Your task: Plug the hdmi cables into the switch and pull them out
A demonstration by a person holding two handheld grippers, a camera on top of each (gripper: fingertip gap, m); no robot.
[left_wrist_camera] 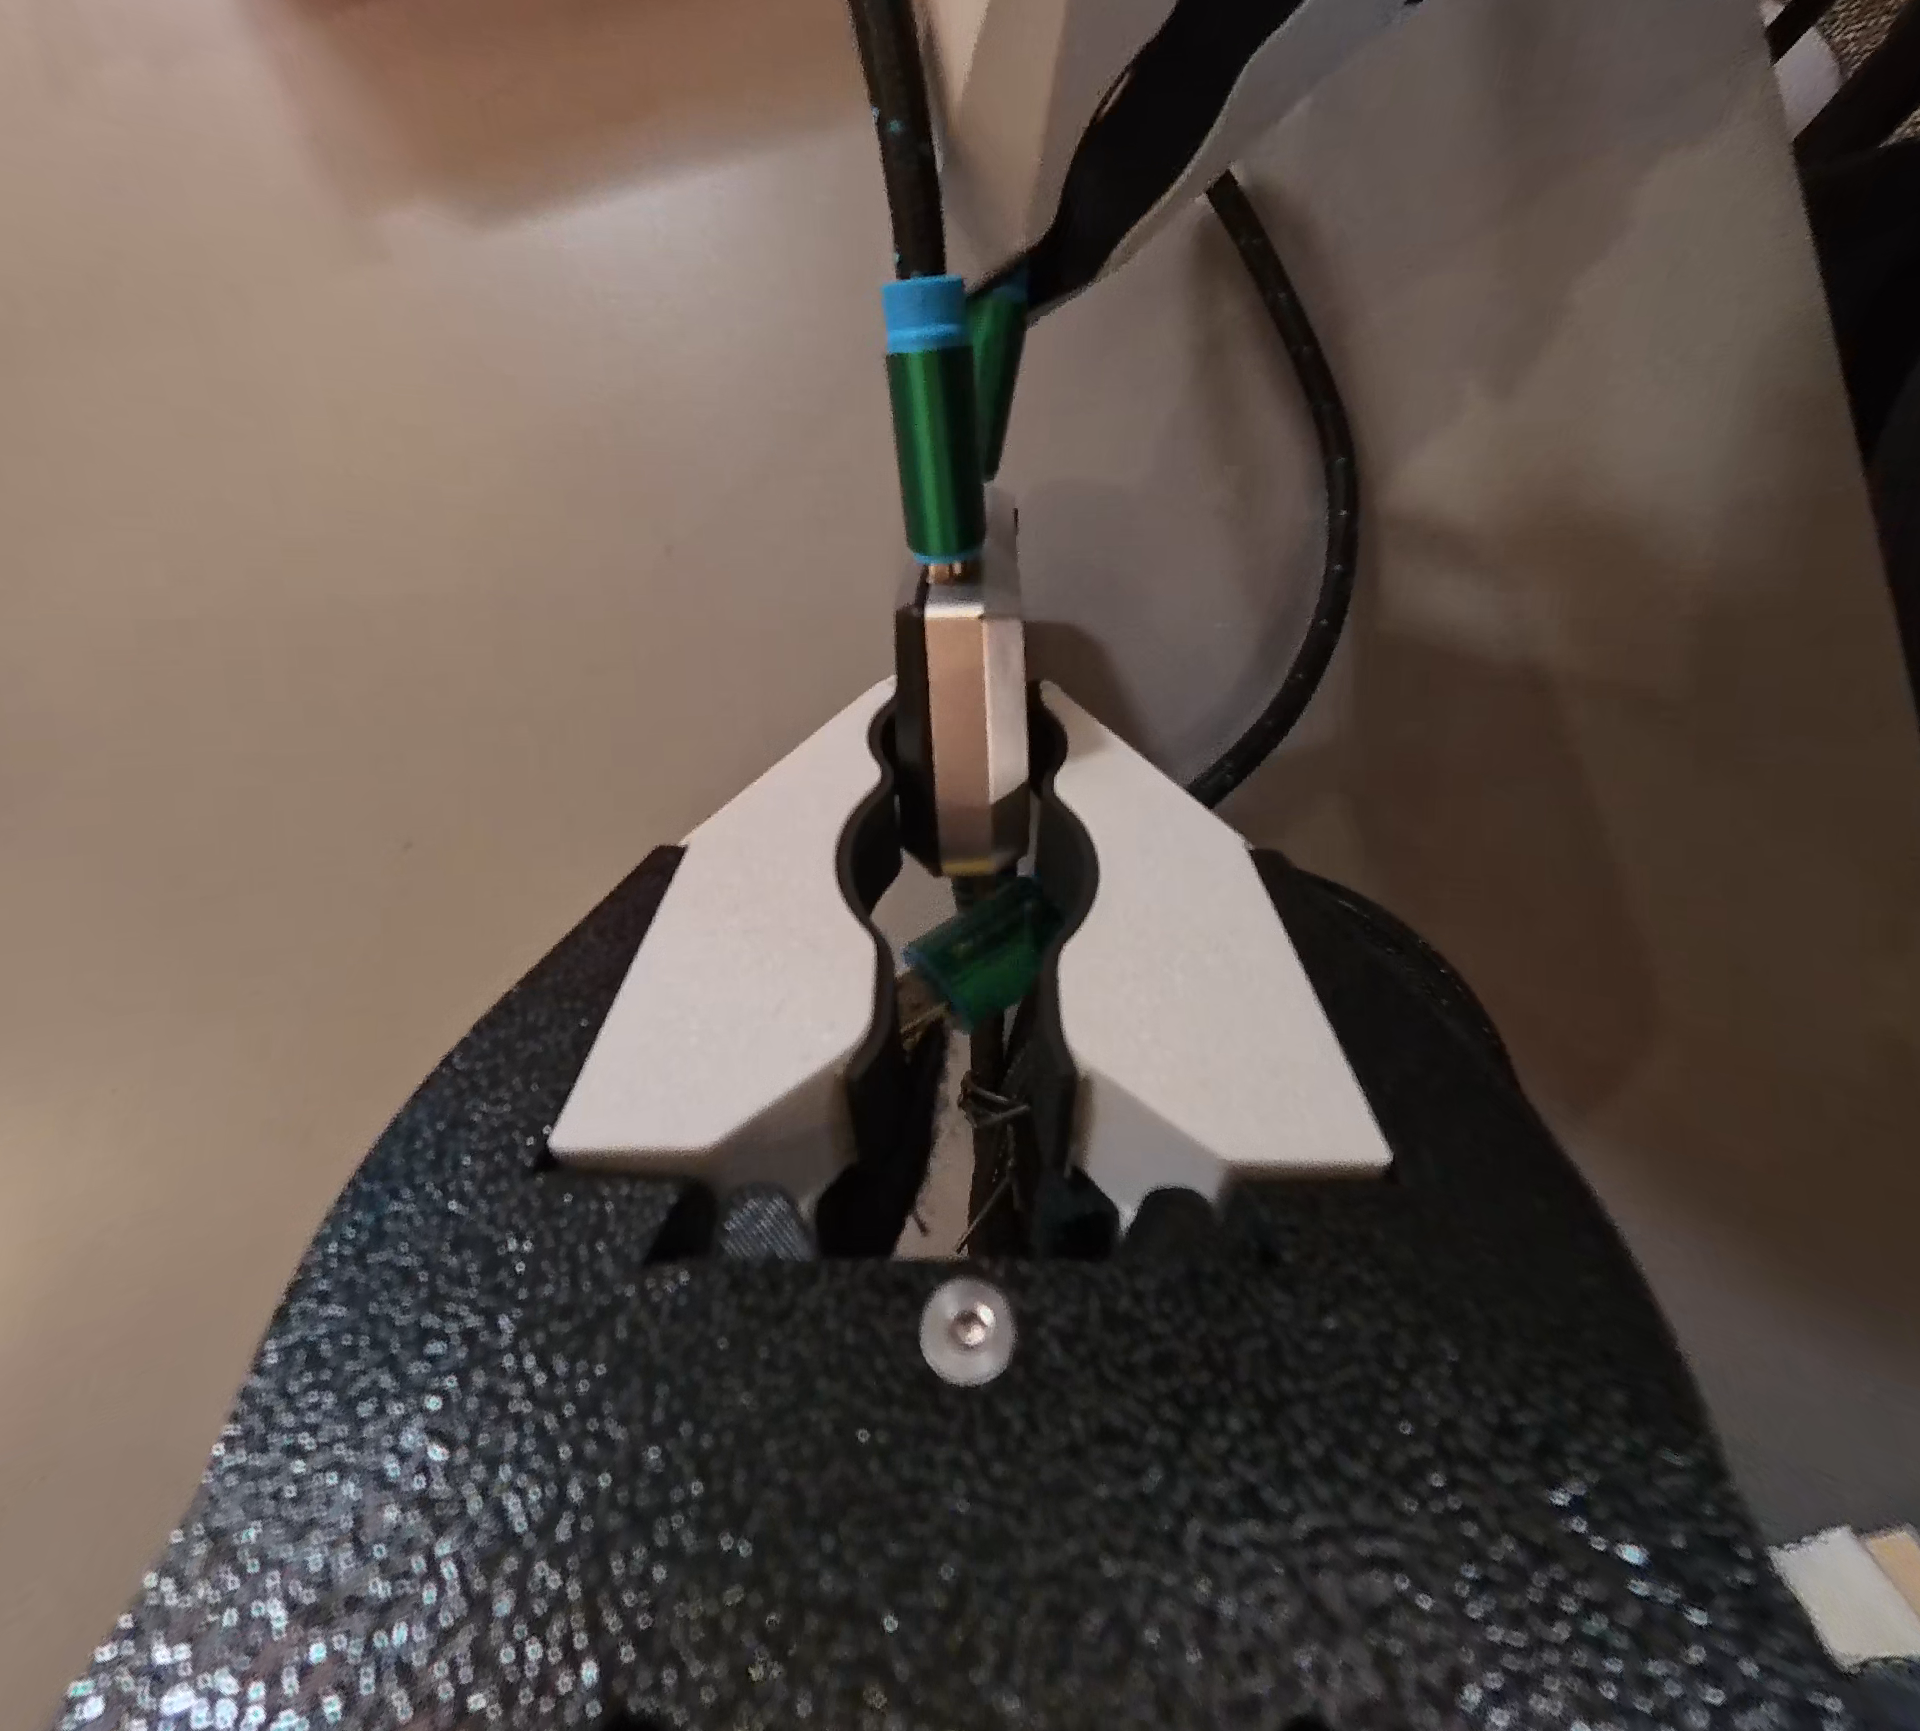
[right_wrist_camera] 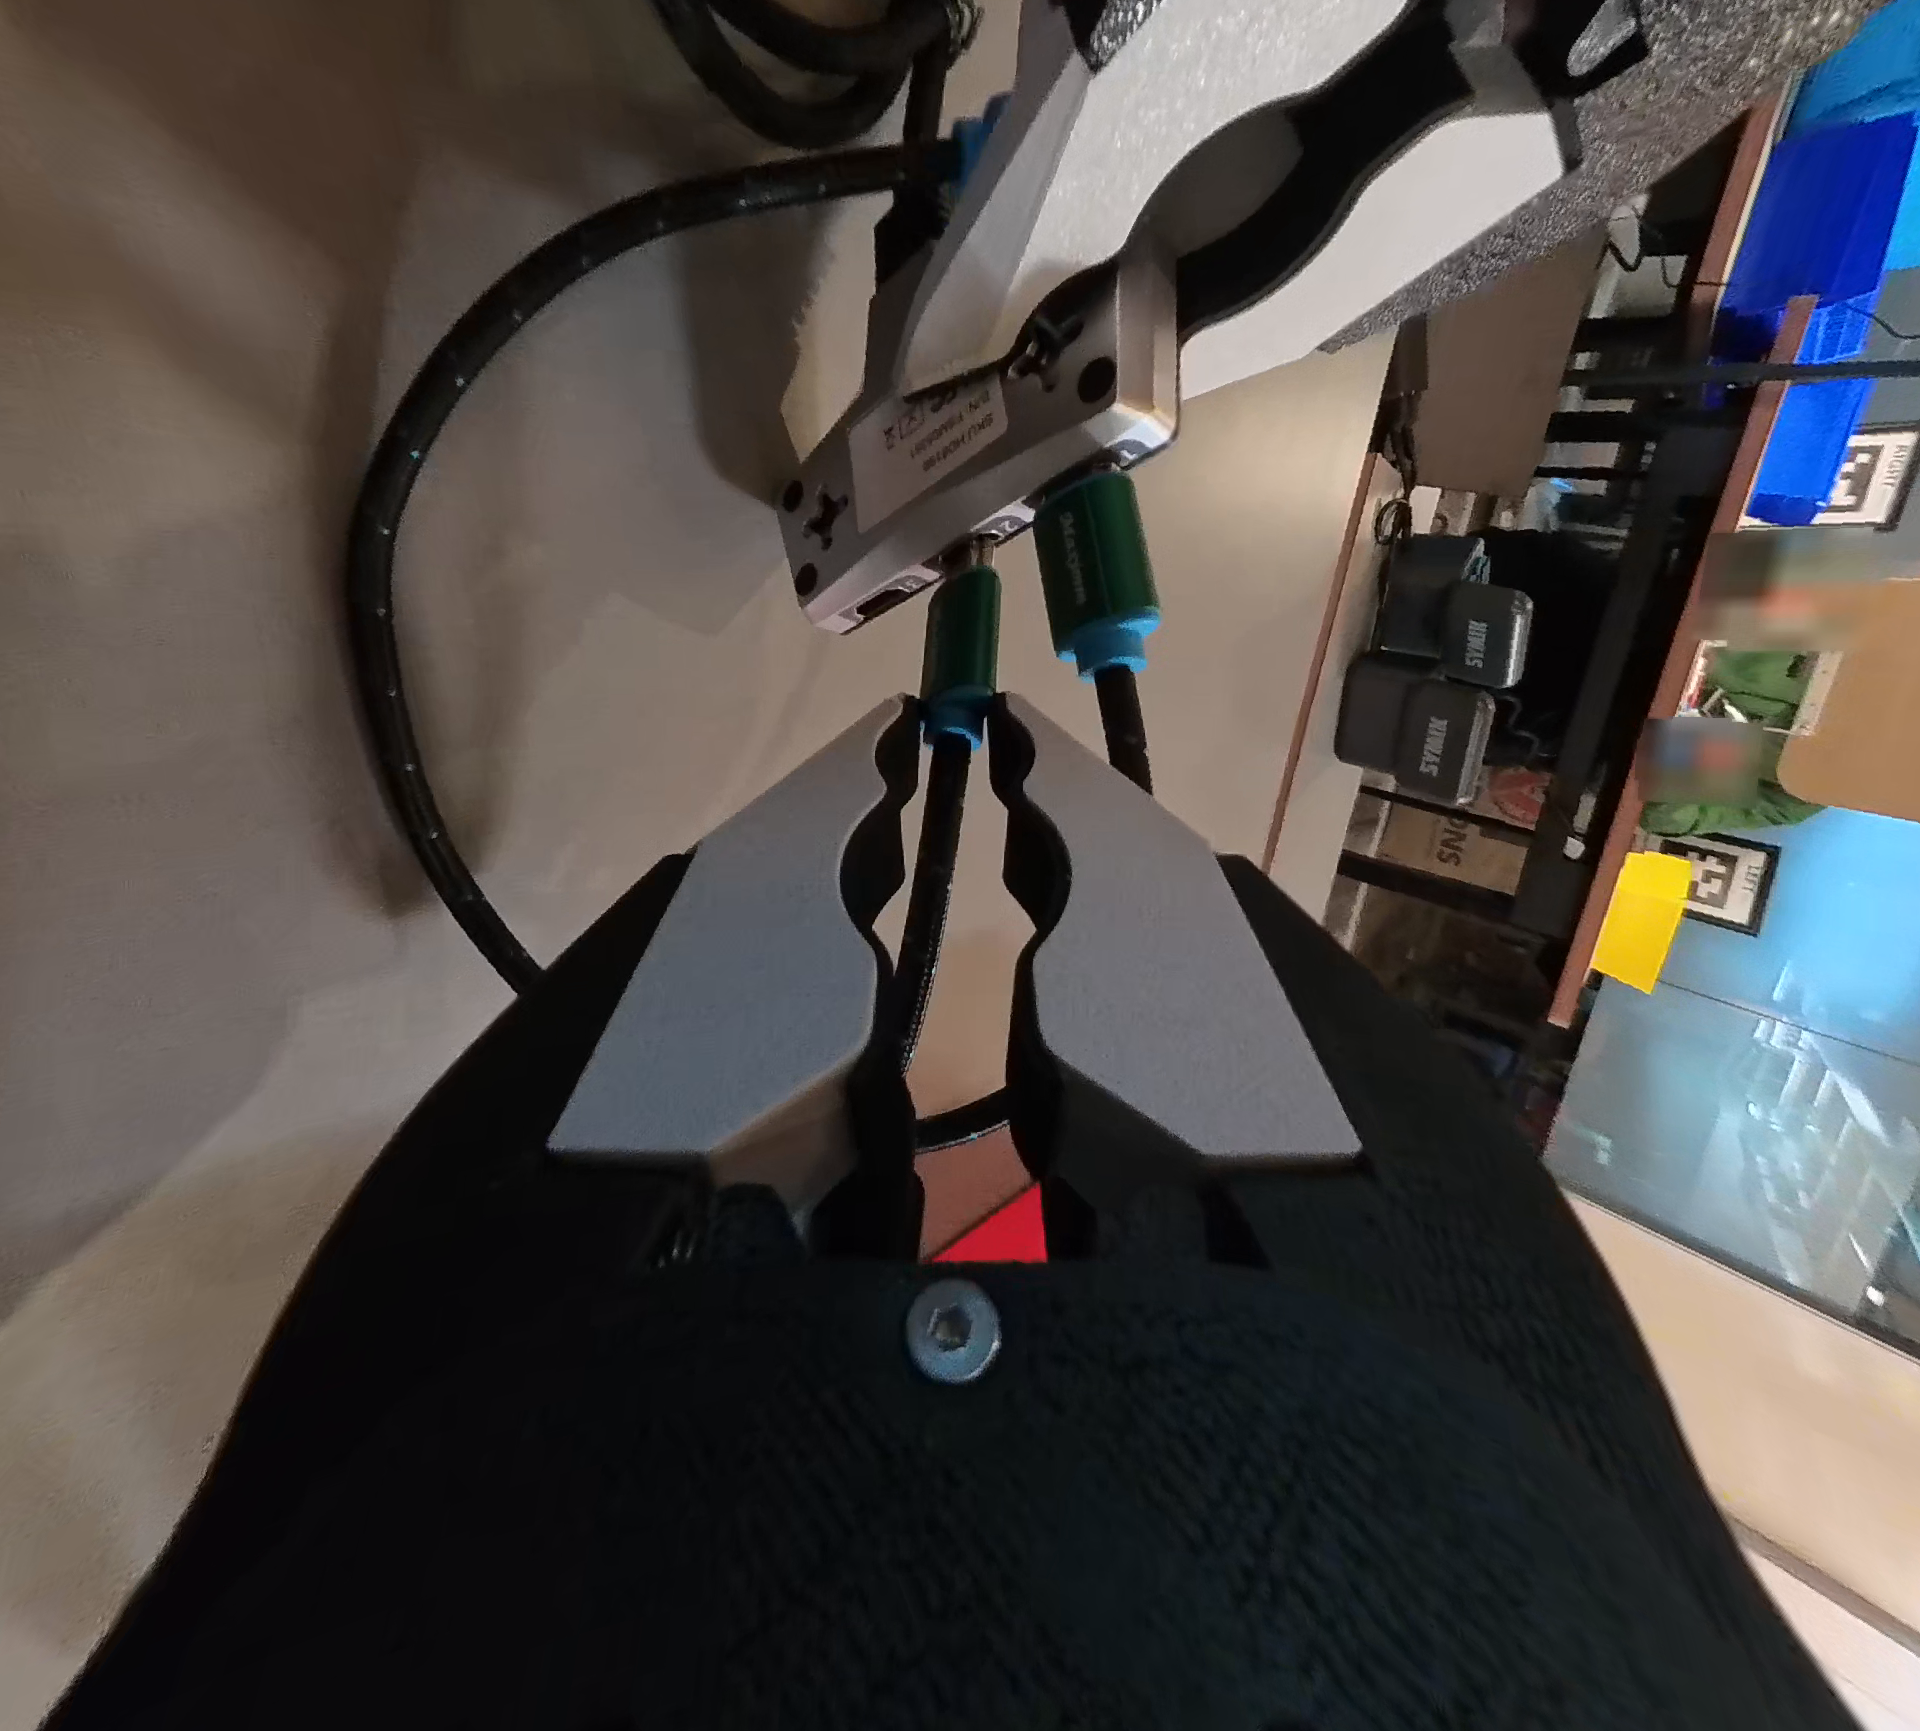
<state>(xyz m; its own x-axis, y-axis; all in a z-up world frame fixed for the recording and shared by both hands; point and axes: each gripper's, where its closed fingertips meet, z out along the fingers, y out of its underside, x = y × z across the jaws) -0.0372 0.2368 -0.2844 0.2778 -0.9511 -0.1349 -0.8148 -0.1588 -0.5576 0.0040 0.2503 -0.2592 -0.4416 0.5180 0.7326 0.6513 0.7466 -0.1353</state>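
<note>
The left gripper (left_wrist_camera: 966,746) pinches the small silver metal HDMI switch box (right_wrist_camera: 977,476) by its flat faces, held above the beige desk (left_wrist_camera: 416,538). The right gripper (right_wrist_camera: 951,725) is pressed around the blue collar of a green-shelled HDMI plug on a black braided cable (right_wrist_camera: 961,642), seemingly partly seated in the switch, just beside a 2nd green plug (right_wrist_camera: 1091,580) seated in the neighbouring port. Blue bins (right_wrist_camera: 1829,227) and shelving stand off the desk's edge.

Left hand-held gripper (left_wrist_camera: 964,746) clamped tight on the switch (left_wrist_camera: 961,725), right hand-held gripper (right_wrist_camera: 951,725) pinching a plug's collar
</note>
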